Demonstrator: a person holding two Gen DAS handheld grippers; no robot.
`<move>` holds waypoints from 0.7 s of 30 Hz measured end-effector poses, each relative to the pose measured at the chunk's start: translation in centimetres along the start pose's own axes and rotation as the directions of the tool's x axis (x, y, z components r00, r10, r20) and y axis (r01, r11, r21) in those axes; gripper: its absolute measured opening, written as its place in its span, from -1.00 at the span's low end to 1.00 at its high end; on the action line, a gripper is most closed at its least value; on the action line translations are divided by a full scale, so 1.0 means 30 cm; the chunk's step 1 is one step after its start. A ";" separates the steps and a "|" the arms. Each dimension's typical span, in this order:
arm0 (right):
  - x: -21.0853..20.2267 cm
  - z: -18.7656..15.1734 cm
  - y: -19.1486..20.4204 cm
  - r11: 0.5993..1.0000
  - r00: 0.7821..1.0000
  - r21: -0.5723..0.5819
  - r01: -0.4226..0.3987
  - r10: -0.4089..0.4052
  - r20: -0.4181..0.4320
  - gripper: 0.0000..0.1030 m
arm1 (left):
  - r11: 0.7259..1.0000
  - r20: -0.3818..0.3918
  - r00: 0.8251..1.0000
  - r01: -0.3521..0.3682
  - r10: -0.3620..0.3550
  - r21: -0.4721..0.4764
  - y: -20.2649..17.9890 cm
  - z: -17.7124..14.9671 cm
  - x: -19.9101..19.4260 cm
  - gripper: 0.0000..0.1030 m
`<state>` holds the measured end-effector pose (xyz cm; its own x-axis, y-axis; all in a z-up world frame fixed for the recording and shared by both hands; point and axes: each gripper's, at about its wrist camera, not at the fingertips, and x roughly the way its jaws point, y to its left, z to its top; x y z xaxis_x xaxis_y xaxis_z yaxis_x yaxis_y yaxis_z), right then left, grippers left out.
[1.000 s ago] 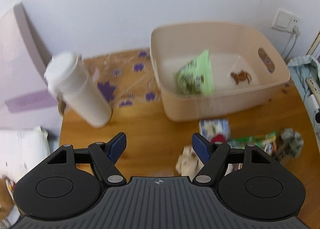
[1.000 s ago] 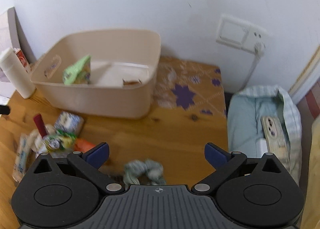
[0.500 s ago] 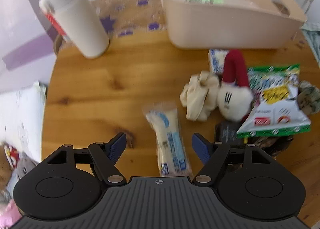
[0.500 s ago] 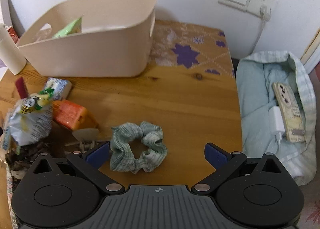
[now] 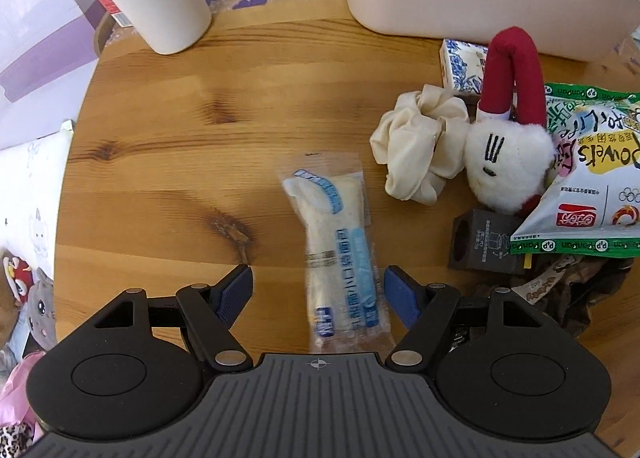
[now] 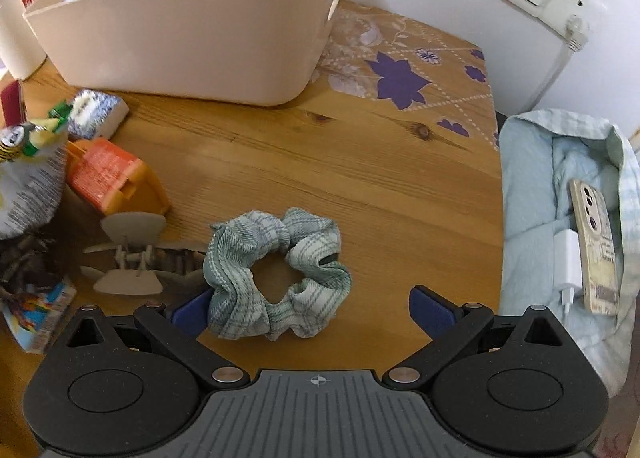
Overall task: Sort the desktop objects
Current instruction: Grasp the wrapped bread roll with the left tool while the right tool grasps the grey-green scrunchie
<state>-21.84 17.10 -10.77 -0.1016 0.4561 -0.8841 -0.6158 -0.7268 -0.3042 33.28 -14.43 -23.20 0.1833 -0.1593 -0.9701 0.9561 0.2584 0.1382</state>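
Between the wide-apart jaws of the left gripper [image 5: 318, 290] lies the near end of a long clear snack packet [image 5: 340, 246] with blue print, flat on the wooden table [image 5: 160, 161] and nearer the right-hand pad than the left. It looks light and soft-filled inside crinkly, slippery film, so I judge a squeeze across its lower half safer than a pinch at the sealed end, which could slide out. Its tail end runs under the gripper body, so its full length cannot be seen.

The right gripper [image 6: 316, 308] also stands open, its left pad partly behind a green-and-white plaid scrunchie [image 6: 276, 272] that lies mostly between the 2 pads. This is limp, light cloth that will bunch; closing on the near side of the ring should hold it. Whether the pad touches the fabric I cannot tell.

Further out in the left view sit a cream scrunchie [image 5: 420, 145], a white plush with a red part [image 5: 508, 141], a chip bag [image 5: 580, 177] and a dark small box [image 5: 486, 242] half under it. The beige bin [image 6: 192, 21] stands beyond on the table; only a green corner of its contents shows above the rim. A crumpled brown pile at the frame edge is too cut off to name
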 end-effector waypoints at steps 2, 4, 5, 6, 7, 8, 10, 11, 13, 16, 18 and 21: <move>0.015 0.007 -0.001 1.000 1.000 -0.016 0.007 -0.007 -0.003 1.00 | 1.000 -0.004 1.000 -0.004 0.004 0.012 -0.011 0.006 0.011 0.44; 0.029 0.015 0.001 0.999 1.000 -0.034 0.010 -0.010 -0.004 1.00 | 1.000 0.001 1.000 -0.003 0.003 0.020 -0.015 0.014 0.017 0.47; 0.035 0.018 0.002 0.999 1.000 -0.043 0.012 -0.012 -0.004 1.00 | 1.000 0.005 1.000 -0.001 0.001 0.017 -0.016 0.018 0.018 0.49; 0.042 0.022 0.002 0.999 1.000 -0.052 0.013 -0.013 -0.004 1.00 | 1.000 0.007 1.000 0.001 -0.001 0.013 -0.016 0.023 0.020 0.51; 0.048 0.026 0.003 0.998 1.000 -0.062 0.013 -0.013 -0.003 1.00 | 1.000 0.007 1.000 0.003 -0.003 0.014 -0.017 0.028 0.019 0.52; 0.055 0.029 0.005 0.997 1.000 -0.071 0.010 -0.010 -0.002 1.00 | 1.000 0.007 1.000 0.004 -0.004 0.011 -0.018 0.032 0.019 0.54; 0.060 0.032 0.002 0.997 1.000 -0.074 -0.006 0.007 0.008 0.93 | 1.000 0.005 1.000 0.009 -0.009 -0.006 -0.008 0.043 0.027 0.57; 0.060 0.033 -0.001 0.998 1.000 -0.067 -0.020 0.021 0.012 0.86 | 1.000 0.002 1.000 0.015 -0.015 -0.020 -0.002 0.048 0.030 0.57; 0.060 0.034 -0.009 0.997 0.998 -0.044 -0.056 0.057 0.023 0.72 | 0.999 -0.002 1.000 0.030 -0.030 -0.041 0.008 0.050 0.033 0.57; 0.064 0.033 -0.026 0.995 0.994 -0.003 -0.103 0.103 0.024 0.62 | 0.996 -0.009 0.998 0.054 -0.055 -0.073 0.024 0.048 0.036 0.57; 0.065 0.034 -0.028 0.994 0.994 0.003 -0.109 0.109 0.028 0.59 | 0.993 -0.010 0.997 0.073 -0.074 -0.090 0.037 0.045 0.036 0.52; 0.064 0.034 -0.028 0.993 0.993 0.004 -0.118 0.118 0.031 0.40 | 0.994 -0.003 0.997 0.076 -0.077 -0.075 0.031 0.046 0.031 0.44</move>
<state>-22.30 19.11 -11.85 -0.1979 0.3830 -0.9023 -0.6026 -0.7736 -0.1962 34.67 -15.65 -23.71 0.1086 -0.1756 -0.9784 0.9474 0.3164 0.0484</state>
